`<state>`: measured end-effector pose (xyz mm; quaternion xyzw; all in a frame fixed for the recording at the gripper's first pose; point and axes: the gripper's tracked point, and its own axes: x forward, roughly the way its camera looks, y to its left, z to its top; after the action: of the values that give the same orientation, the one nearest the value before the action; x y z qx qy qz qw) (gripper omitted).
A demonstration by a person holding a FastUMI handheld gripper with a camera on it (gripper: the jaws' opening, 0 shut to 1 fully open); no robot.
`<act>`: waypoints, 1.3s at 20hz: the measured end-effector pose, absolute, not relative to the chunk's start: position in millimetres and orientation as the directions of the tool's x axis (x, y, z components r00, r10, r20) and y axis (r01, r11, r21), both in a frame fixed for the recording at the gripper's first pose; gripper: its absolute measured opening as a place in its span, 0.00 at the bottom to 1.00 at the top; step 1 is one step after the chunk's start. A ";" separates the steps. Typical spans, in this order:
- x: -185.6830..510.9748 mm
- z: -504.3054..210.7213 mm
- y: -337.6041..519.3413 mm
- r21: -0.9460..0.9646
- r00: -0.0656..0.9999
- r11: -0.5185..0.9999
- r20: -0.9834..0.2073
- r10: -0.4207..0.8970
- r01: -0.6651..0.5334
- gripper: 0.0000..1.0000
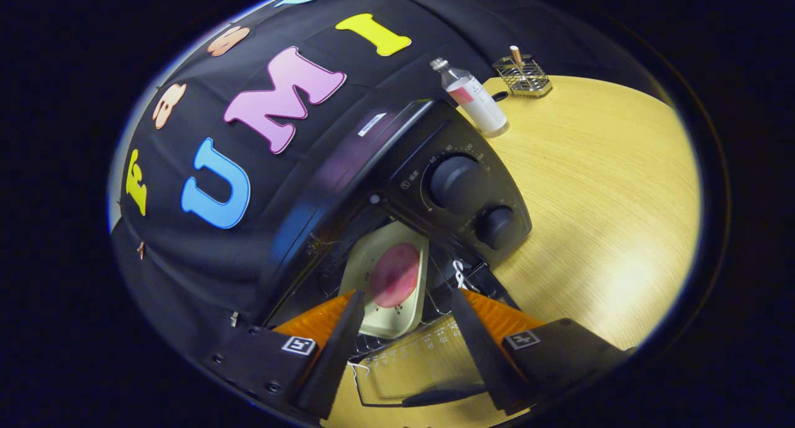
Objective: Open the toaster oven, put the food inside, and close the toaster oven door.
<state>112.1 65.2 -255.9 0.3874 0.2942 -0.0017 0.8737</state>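
Since the toaster oven stands with its door dropped flat toward the camera, the gripper view looks straight into the cavity, and the tray carrying the food already sits on the wire rack inside. The hand-held gripper has its fingers spread wide, holding nothing; the tray's near edge lies between the fingertips, but neither finger appears to press on it. That open stance reads as a release, leaving the tray in place so the door can be dealt with next. The tray's long axis runs from about 6 o'clock to 12 o'clock, front to back of the oven, with the round pink food near its middle. The glass door lies below the fingers, at 6 o'clock, its handle nearest the camera, so closing would mean lifting that edge. At 2 o'clock from the food are the oven's two knobs. Farther out at 1 o'clock, on the tabletop, a small bottle stands beside a wire holder, well clear of the work.
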 end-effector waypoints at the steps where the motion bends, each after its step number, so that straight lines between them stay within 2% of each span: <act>1: 101.9 -254.8 64.4 0.656 0.821 0.724 -0.522 0.231 0.213 0.97; 8: 25.9 -256.5 50.6 0.470 0.776 0.874 -0.593 0.212 0.121 0.98; 15: -30.6 -306.2 63.5 0.307 0.688 0.951 -0.697 0.203 0.031 0.99; 24: -12.0 -343.5 92.7 0.208 0.664 0.976 -0.723 0.193 -0.058 0.99; 26: -4.3 -343.8 102.8 0.147 0.670 0.980 -0.715 0.200 -0.135 0.99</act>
<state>-4.3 102.8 -343.8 0.0407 0.3955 0.0918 0.9130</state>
